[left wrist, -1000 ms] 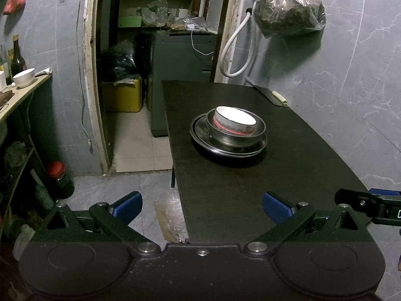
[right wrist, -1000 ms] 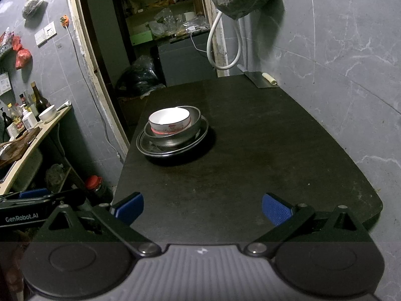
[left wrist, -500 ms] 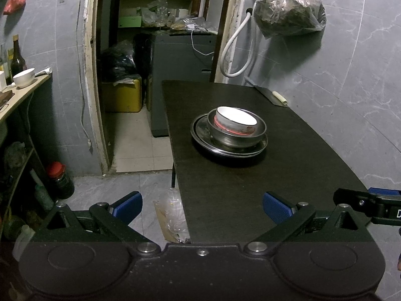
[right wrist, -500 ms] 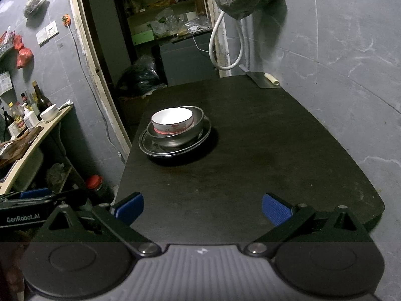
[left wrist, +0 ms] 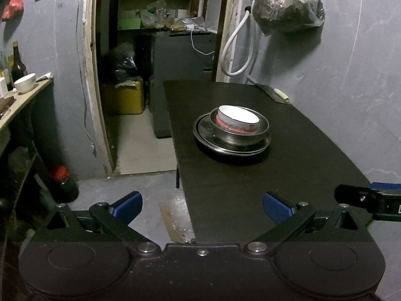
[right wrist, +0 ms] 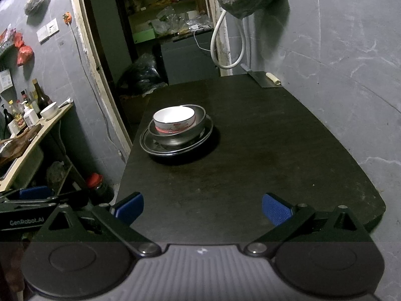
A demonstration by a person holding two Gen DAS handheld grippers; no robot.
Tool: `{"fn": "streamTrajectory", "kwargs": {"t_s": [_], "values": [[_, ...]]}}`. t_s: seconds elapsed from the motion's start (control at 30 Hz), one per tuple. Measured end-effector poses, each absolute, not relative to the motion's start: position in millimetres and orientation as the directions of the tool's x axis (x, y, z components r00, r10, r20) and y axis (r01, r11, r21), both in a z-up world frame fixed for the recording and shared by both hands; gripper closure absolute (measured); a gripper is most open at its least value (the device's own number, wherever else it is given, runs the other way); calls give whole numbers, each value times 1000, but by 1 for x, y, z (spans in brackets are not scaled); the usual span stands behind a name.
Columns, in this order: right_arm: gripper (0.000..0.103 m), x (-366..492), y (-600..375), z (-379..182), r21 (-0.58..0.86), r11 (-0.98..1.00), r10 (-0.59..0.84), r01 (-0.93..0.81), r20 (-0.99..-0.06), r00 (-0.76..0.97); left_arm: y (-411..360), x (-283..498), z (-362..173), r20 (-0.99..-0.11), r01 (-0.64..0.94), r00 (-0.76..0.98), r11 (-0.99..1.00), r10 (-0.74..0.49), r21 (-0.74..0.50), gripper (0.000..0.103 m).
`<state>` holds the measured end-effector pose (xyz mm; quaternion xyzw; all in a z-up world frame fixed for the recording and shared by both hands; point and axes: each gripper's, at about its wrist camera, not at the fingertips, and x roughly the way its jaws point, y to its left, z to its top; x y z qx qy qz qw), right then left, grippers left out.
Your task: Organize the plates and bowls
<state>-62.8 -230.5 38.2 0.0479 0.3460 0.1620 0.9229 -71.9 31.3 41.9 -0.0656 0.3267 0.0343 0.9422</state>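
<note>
Left tool (left wrist: 201,207): fingers spread wide, nothing held, at the near edge of the tabletop (left wrist: 250,188). Right tool (right wrist: 202,207): likewise wide open, empty. Mid-tabletop, well apart from both: white bowl (right wrist: 174,120) nested in steel bowl (right wrist: 178,135), on stacked steel plates (right wrist: 153,148). Cleaver (right wrist: 263,79) at far corner.

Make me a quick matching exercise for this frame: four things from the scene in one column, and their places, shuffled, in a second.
Things:
1. white bowl
2. steel bowl
3. steel plate
4. cleaver

Places:
A. far end of the table, by the wall
B. bottom of the stack
C. inside the steel bowl
D. on the steel plate

Pairs: 1-C, 2-D, 3-B, 4-A
</note>
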Motion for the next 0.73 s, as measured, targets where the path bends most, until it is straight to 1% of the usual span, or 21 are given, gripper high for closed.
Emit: {"fn": "streamTrajectory", "kwargs": {"t_s": [0.27, 0.73], "values": [[0, -63, -230, 38, 199, 943, 333, -268, -622, 709, 30, -72, 43, -609, -69, 793, 990, -19, -120, 1], [0, -62, -231, 38, 200, 943, 333, -267, -623, 707, 28, -71, 43, -606, -66, 795, 990, -22, -122, 1]]}}
